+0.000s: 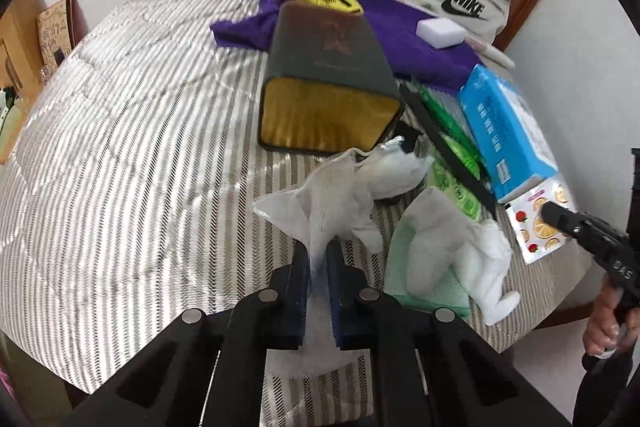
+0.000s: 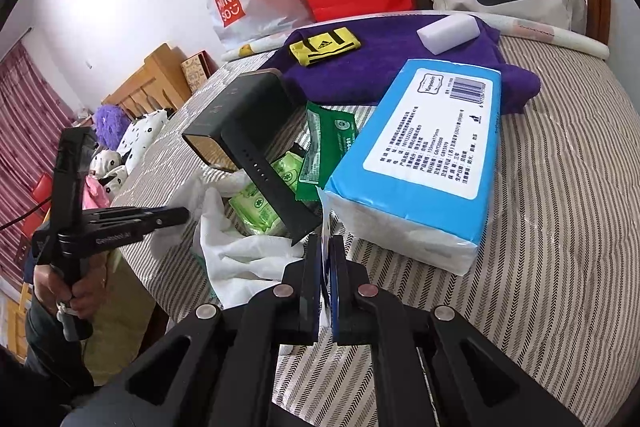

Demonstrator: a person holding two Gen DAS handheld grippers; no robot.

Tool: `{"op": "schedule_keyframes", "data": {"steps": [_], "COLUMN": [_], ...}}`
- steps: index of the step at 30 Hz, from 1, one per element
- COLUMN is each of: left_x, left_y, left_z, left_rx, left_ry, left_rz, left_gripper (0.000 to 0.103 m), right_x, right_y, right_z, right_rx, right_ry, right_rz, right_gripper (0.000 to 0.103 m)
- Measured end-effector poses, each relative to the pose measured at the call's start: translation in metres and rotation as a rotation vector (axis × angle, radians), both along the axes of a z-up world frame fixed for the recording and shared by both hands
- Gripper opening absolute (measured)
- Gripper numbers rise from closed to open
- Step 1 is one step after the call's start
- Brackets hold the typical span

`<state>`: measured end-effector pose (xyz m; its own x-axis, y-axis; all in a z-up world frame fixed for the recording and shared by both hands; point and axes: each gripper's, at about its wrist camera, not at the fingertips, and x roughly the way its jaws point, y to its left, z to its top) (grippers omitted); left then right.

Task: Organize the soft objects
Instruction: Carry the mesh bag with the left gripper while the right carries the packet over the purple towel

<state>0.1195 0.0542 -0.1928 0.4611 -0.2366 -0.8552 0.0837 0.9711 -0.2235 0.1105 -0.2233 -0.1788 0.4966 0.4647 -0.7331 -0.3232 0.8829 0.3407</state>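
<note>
A white cloth (image 1: pixel 320 203) is pinched between the fingers of the left gripper (image 1: pixel 318 259) near the bed's (image 1: pixel 120 147) front edge, before a dark box (image 1: pixel 328 75). The right gripper (image 2: pixel 326 255) is clamped on what seems a corner of the blue tissue pack (image 2: pixel 424 163).

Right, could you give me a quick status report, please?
Left gripper shut on white gauze cloth. Right gripper shut on fruit-print packet. Dark box lies just ahead.
</note>
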Motion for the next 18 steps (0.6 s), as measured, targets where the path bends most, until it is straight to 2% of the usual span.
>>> {"op": "schedule_keyframes", "data": {"steps": [12,18], "left_x": [0.003,0.017], "left_y": [0.017,0.014], "left_z": [0.034,0.054], "left_rx": [-0.094,-0.101], "left_ry": [-0.053,-0.076], "left_rz": [0.033,0.031], "left_gripper": [0.009,0.009], "right_x": [0.002,0.006], "right_y": [-0.002,-0.005], "right_z": [0.017,0.037], "right_rx": [0.007,0.012], "right_ry": [-0.034,-0.075], "right_rz": [0.001,0.006], "right_gripper": [0.004,0.004]}}
